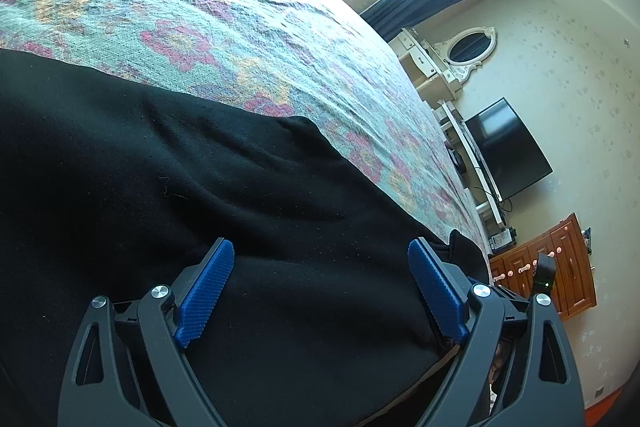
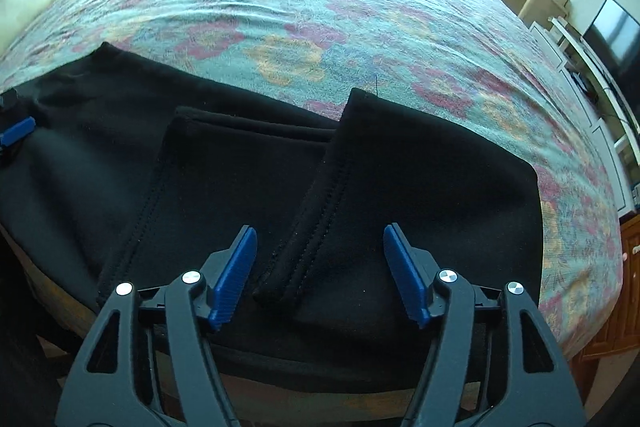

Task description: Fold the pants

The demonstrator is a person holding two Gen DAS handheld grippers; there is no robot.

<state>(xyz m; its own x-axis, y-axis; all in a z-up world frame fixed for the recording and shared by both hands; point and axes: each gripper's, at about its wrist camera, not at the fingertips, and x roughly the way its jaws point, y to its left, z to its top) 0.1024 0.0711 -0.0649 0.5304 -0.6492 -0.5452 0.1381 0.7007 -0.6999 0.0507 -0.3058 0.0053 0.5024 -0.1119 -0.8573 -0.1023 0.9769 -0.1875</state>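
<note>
Your black pants (image 2: 248, 163) lie partly folded at the bed's (image 2: 360, 7) near edge — leg ends doubled over, final fold pending; left gripper (image 1: 320, 291) and right gripper (image 2: 320, 267) gape, holding nothing.

My two handheld grippers: black frames, blue pads.
Left gripper (image 1: 320, 259) and right gripper (image 2: 320, 243): black triangular-cutout arms, silver round screws, ribbed blue finger pads (image 2: 236, 273).

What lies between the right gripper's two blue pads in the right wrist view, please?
In the right wrist view, the right gripper stands open, and between its pads lies a seamed fold of the black pants, spread on the floral bedspread.
</note>
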